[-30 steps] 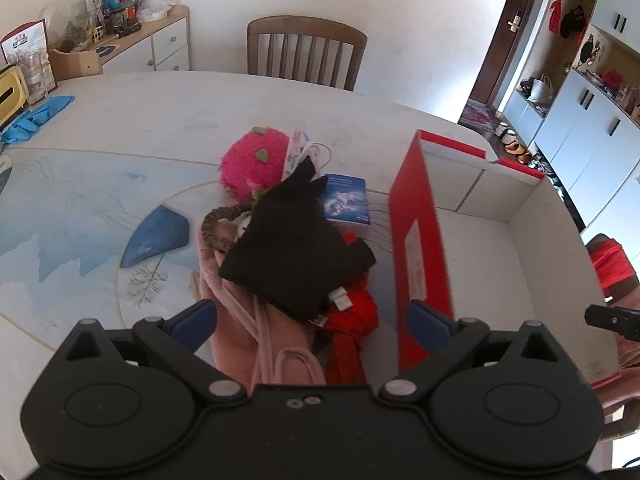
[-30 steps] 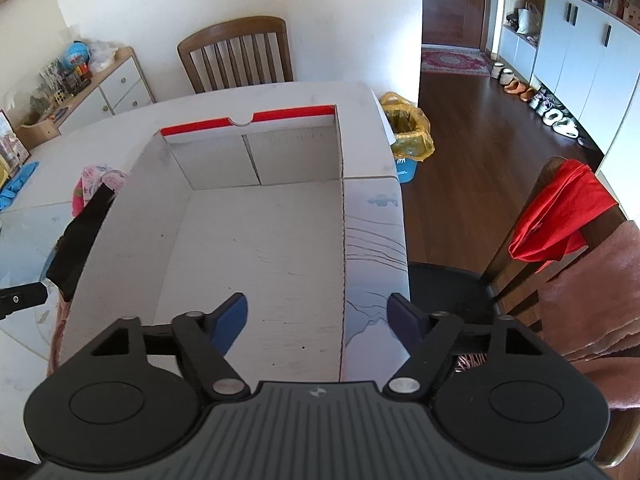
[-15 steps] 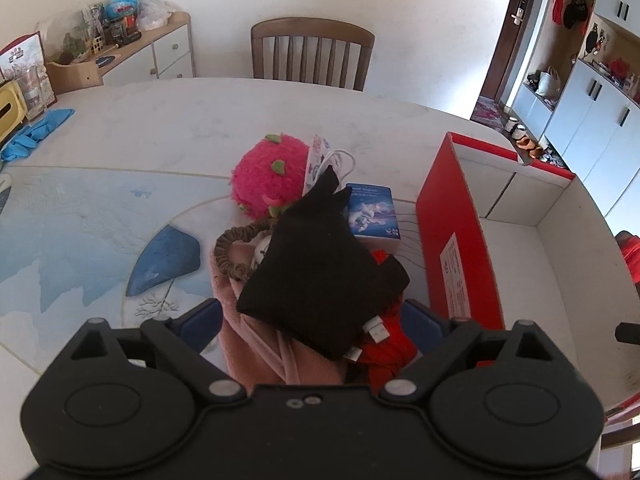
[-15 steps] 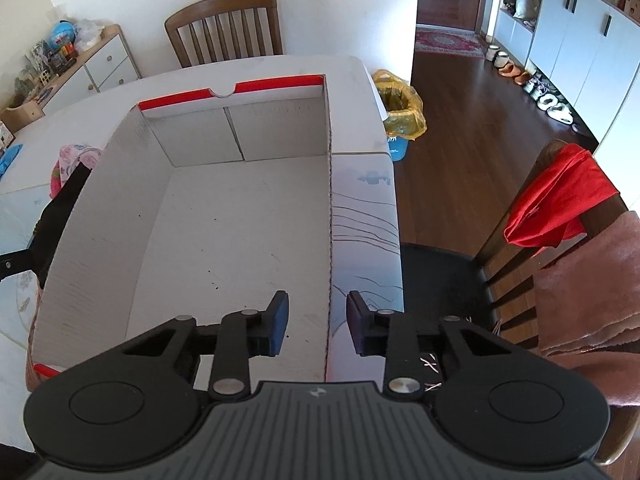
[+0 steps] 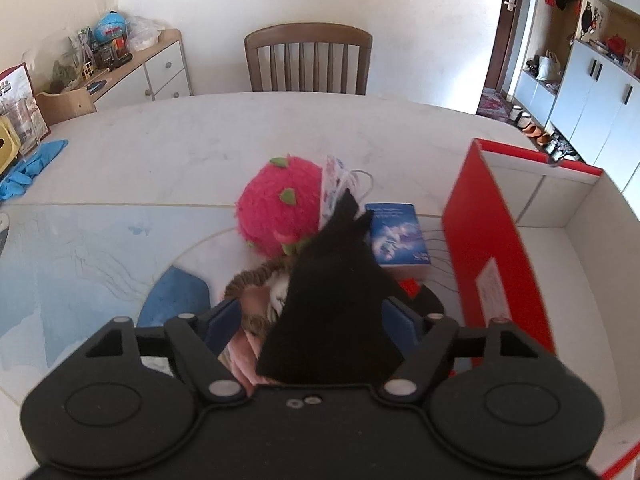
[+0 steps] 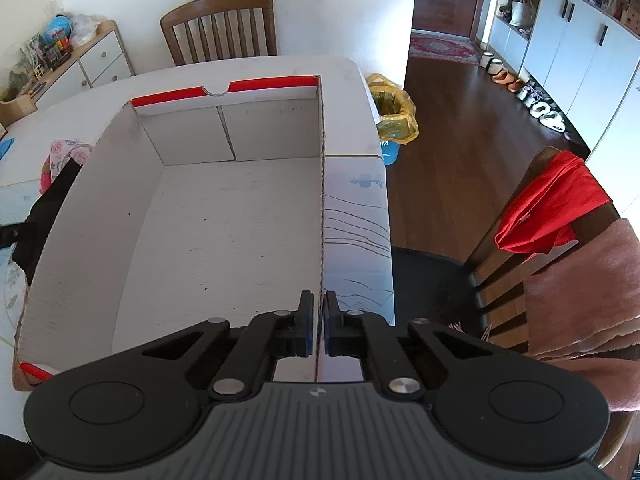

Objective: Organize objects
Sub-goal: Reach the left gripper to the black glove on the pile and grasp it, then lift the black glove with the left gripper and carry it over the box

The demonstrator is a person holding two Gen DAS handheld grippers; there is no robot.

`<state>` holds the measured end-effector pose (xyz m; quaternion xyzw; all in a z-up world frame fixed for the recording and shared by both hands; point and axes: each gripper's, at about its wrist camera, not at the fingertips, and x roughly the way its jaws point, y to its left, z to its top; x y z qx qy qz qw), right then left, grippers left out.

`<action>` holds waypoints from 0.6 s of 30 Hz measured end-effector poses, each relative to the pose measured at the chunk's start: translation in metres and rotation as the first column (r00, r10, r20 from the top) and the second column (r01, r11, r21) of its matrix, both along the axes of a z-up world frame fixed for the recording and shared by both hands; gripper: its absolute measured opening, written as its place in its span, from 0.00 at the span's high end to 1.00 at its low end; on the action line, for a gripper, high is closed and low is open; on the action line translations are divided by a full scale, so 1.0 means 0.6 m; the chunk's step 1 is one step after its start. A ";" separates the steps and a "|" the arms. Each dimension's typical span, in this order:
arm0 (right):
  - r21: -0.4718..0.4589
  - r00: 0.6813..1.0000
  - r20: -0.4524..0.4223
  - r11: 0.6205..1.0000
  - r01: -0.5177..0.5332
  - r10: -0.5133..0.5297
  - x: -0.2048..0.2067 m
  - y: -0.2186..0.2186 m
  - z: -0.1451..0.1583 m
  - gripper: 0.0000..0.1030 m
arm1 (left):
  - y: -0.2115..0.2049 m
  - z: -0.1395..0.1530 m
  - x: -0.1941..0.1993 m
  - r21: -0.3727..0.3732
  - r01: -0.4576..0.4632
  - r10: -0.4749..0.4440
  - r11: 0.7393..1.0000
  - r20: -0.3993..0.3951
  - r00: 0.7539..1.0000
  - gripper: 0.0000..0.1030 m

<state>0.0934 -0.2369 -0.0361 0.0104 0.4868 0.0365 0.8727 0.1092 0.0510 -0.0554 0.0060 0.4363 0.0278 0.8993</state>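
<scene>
On the table lies a heap: a black cloth on top, a pink plush ball, a blue book, a pink cloth and something red. My left gripper reaches down over the heap with its jaws closing. The black cloth lies between them, and a gap still shows at the left pad. The red-and-white cardboard box stands to the right of the heap, with nothing inside. My right gripper is shut on the box's right wall near the front corner.
A wooden chair stands at the table's far side and a sideboard at the back left. Blue gloves lie at the left edge. Right of the table stand a chair with a red cloth and a yellow-bagged bin.
My left gripper has come forward and down over the heap, and its jaws have narrowed around the black cloth. My right gripper's jaws have closed onto the box's right wall.
</scene>
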 end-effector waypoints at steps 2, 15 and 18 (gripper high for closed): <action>-0.001 1.000 -0.001 1.000 -0.002 0.002 0.000 0.000 -0.001 0.97 | 0.004 -0.007 0.012 0.007 -0.002 0.002 1.000 -0.008 1.000 0.33; 0.002 1.000 -0.002 1.000 -0.001 0.001 0.000 -0.002 -0.003 0.97 | 0.010 -0.025 0.037 0.008 0.018 -0.017 1.000 -0.019 1.000 0.72; 0.000 1.000 -0.001 1.000 -0.002 0.002 -0.001 -0.003 -0.004 0.97 | 0.010 -0.022 0.035 0.005 0.026 -0.026 1.000 -0.009 1.000 0.88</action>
